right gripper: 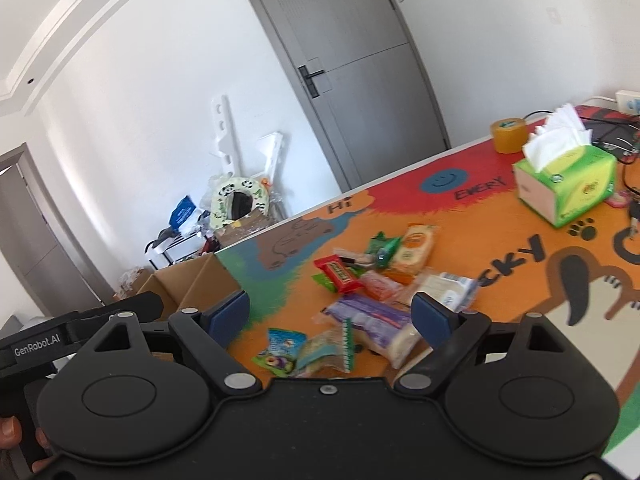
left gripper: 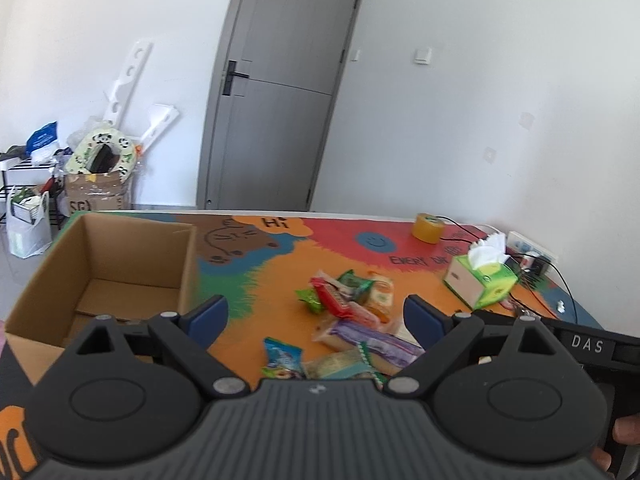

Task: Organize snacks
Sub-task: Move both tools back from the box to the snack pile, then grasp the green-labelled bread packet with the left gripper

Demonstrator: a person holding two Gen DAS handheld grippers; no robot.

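A pile of snack packets [left gripper: 352, 320] lies on the colourful table mat [left gripper: 280, 264]: a red bar [left gripper: 334, 298], green packets, a purple pack [left gripper: 376, 340], a blue packet [left gripper: 282, 354]. An open, empty cardboard box [left gripper: 100, 276] stands to their left. My left gripper [left gripper: 316, 316] is open and empty above the near side of the pile. In the right wrist view the pile [right gripper: 372, 288] lies ahead, with the red bar [right gripper: 340, 276] and purple pack [right gripper: 372, 320]. My right gripper [right gripper: 330, 314] is open and empty above it. The box [right gripper: 188, 284] shows at left.
A green tissue box [left gripper: 480, 280] and a yellow tape roll [left gripper: 428, 228] stand at the table's far right, with cables and a power strip [left gripper: 532, 252] behind. The tissue box [right gripper: 568, 184] and tape [right gripper: 508, 136] also show in the right wrist view. A grey door, a rack and clutter are beyond.
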